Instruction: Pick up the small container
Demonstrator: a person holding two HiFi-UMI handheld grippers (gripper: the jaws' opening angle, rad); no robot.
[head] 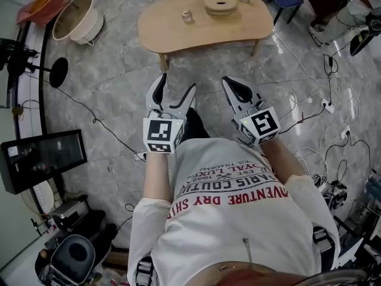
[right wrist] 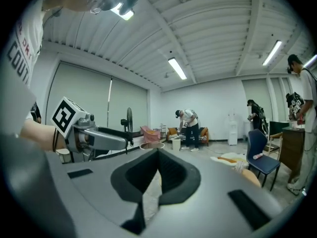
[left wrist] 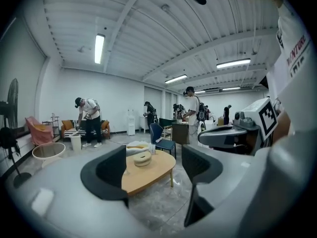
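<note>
Approach is the step in hand: both claws hang at chest level, well apart from the low kidney-shaped wooden table (head: pixel 178 31), and nothing is gripped. The left claw (head: pixel 174 93) stands wide with only air between its pads. The right claw (head: pixel 233 89) has its tips together and is empty. The small pale lidded container (head: pixel 187 15) sits upright on the table, near the round wooden ring-shaped dish (head: pixel 220 5) but apart from it.

Procedure, as judged from this position:
1. Step forward across the grey marbled floor (head: pixel 119 82), keeping off the loose cables (head: pixel 333 94) on the right.
2. Lead with the left claw, which appears wide enough for the container.
3. Lower it so that one pad passes each side of the container, clear of the dish.
4. Close on the body, not the lid, then lift straight up.

Limits of view: the container is too small to show its material or lid fit. In the left gripper view the table and dish appear between the jaws, but the container cannot be picked out. The right gripper view does not show it either.
</note>
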